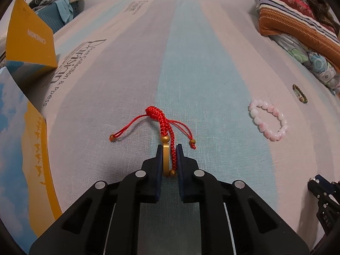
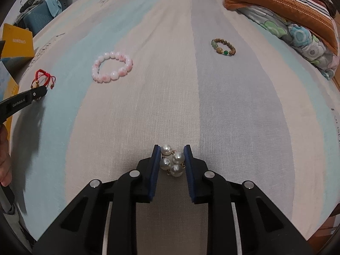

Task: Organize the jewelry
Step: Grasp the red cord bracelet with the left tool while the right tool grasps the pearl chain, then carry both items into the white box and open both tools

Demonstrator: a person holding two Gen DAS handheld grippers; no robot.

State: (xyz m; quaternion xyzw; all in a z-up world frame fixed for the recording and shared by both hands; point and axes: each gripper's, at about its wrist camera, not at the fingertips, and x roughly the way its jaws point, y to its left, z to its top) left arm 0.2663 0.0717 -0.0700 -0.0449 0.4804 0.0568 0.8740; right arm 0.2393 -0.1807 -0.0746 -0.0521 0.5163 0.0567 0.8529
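Note:
A red braided cord bracelet (image 1: 159,116) with a gold bar and gold beads lies on the striped bed sheet (image 1: 212,63). My left gripper (image 1: 169,148) is shut on the red cord bracelet, its blue pads squeezing the gold bar and braid. In the right wrist view the same bracelet (image 2: 43,77) shows at far left by the left gripper's fingertips (image 2: 40,92). My right gripper (image 2: 171,148) is shut on a white pearl bracelet (image 2: 172,161), bunched between its pads. A pink bead bracelet (image 2: 112,67) and a brown and green bead bracelet (image 2: 223,47) lie farther out on the sheet (image 2: 148,106).
A yellow and blue box (image 1: 27,40) with its lid (image 1: 19,148) raised stands at the left edge. Folded blankets and pillows (image 1: 297,17) are stacked at the back right. A person's hand (image 2: 5,165) shows at the left. The pink bracelet (image 1: 268,120) lies right of my left gripper.

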